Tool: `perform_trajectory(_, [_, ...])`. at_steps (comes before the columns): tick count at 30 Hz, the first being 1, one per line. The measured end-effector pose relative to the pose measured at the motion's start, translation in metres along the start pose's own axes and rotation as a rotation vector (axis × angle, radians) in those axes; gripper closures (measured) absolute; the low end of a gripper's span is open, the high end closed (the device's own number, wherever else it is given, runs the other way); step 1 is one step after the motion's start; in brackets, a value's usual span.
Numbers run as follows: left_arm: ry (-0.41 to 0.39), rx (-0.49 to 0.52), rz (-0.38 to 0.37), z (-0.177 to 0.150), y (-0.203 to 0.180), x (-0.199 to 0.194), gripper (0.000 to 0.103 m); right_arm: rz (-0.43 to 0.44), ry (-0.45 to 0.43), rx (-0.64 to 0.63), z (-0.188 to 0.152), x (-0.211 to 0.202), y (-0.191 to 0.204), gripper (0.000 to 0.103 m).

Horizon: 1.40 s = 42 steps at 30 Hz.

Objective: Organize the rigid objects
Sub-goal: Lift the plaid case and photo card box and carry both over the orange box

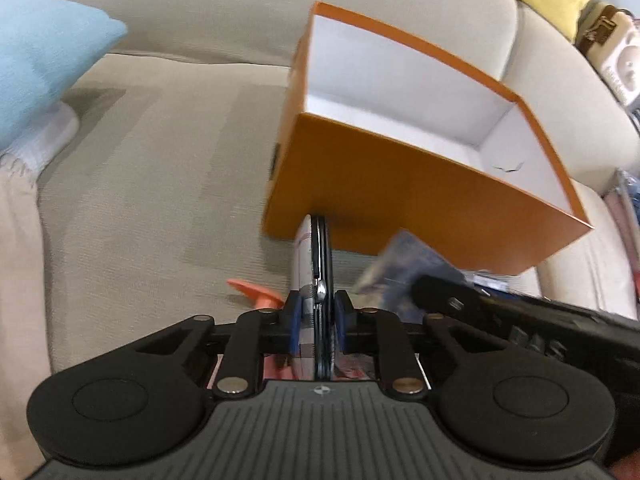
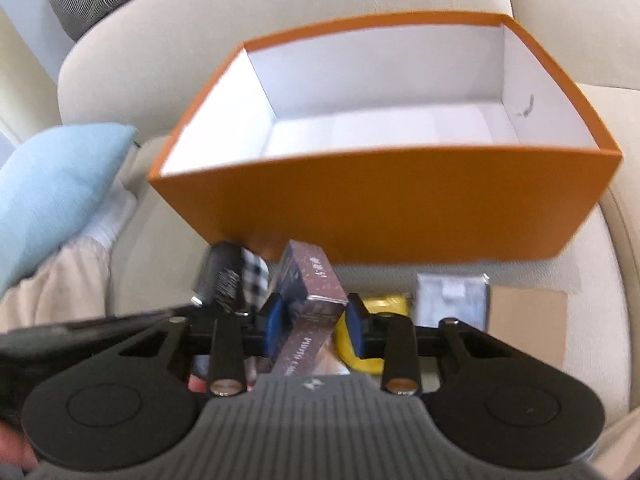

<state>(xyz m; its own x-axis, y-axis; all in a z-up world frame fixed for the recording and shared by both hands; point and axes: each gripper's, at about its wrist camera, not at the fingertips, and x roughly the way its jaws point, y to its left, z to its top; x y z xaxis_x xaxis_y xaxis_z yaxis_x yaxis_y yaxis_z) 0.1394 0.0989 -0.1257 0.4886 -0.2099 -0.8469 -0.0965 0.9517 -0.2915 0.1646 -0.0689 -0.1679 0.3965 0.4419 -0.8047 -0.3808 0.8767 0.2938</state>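
An open orange box (image 1: 400,196) with a white, empty inside stands on a beige sofa seat (image 1: 160,184). My left gripper (image 1: 319,309) is shut on a thin flat dark object with a silver edge (image 1: 318,256), held edge-on just in front of the box's near wall. My right gripper (image 2: 316,318) is shut on a small brown photo-card box (image 2: 316,284), tilted, also just short of the orange box (image 2: 380,208). In the left wrist view the right gripper's arm (image 1: 460,294) comes in from the right with that small box blurred (image 1: 404,264).
An orange plastic piece (image 1: 256,294) lies on the seat under my left gripper. A yellow item (image 2: 384,308), a silvery-blue packet (image 2: 452,300) and a cardboard sheet (image 2: 528,320) lie before the box. A light blue cushion (image 1: 44,60) sits left; sofa backrest (image 1: 240,12) behind.
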Motion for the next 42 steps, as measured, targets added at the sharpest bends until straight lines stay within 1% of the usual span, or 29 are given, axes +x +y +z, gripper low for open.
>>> perform_trajectory(1, [0.002, -0.002, -0.002, 0.0, 0.0, 0.001, 0.086, 0.005, -0.005, 0.002, 0.002, 0.0, 0.002, 0.07])
perform_trajectory(2, [0.001, -0.015, -0.001, 0.0, 0.002, 0.003, 0.085, 0.019, -0.005, 0.011, 0.003, 0.002, 0.004, 0.072])
perform_trajectory(4, [0.007, -0.031, -0.001, 0.002, 0.005, 0.004, 0.085, 0.03, -0.002, 0.043, 0.002, 0.012, 0.008, 0.073])
perform_trajectory(7, [0.016, -0.03, 0.023, 0.004, 0.009, 0.008, 0.085, 0.066, 0.044, 0.102, 0.002, 0.029, 0.003, 0.073])
perform_trajectory(9, [0.021, -0.035, 0.024, 0.004, 0.013, 0.01, 0.084, 0.089, 0.069, 0.13, -0.002, 0.038, 0.002, 0.073])
perform_trajectory(16, [0.039, -0.062, -0.011, 0.009, 0.02, 0.028, 0.081, 0.087, 0.084, 0.139, -0.007, 0.036, -0.006, 0.073])
perform_trajectory(19, [0.03, -0.057, -0.017, 0.007, 0.018, 0.025, 0.082, 0.07, 0.071, 0.114, -0.005, 0.027, -0.007, 0.073])
perform_trajectory(22, [0.012, -0.066, -0.016, 0.004, 0.018, 0.02, 0.082, 0.071, 0.055, 0.085, -0.004, 0.029, 0.003, 0.077])
perform_trajectory(24, [-0.01, -0.067, -0.017, 0.002, 0.016, 0.014, 0.083, 0.068, 0.038, 0.047, -0.003, 0.025, 0.008, 0.08])
perform_trajectory(26, [-0.029, -0.074, -0.021, 0.001, 0.015, 0.005, 0.083, 0.05, 0.024, 0.002, -0.002, 0.017, 0.01, 0.08])
perform_trajectory(28, [-0.057, -0.077, -0.027, 0.0, 0.011, -0.007, 0.083, 0.04, 0.007, -0.014, -0.002, 0.009, 0.01, 0.08])
perform_trajectory(33, [-0.13, -0.07, -0.083, 0.006, -0.002, -0.045, 0.083, 0.034, -0.058, -0.073, 0.003, -0.02, 0.012, 0.08])
perform_trajectory(37, [-0.184, -0.029, -0.125, 0.019, -0.019, -0.075, 0.083, 0.041, -0.1, -0.112, 0.017, -0.047, 0.012, 0.08])
perform_trajectory(42, [-0.248, 0.04, -0.183, 0.052, -0.036, -0.101, 0.083, 0.085, -0.153, -0.137, 0.042, -0.078, 0.01, 0.08])
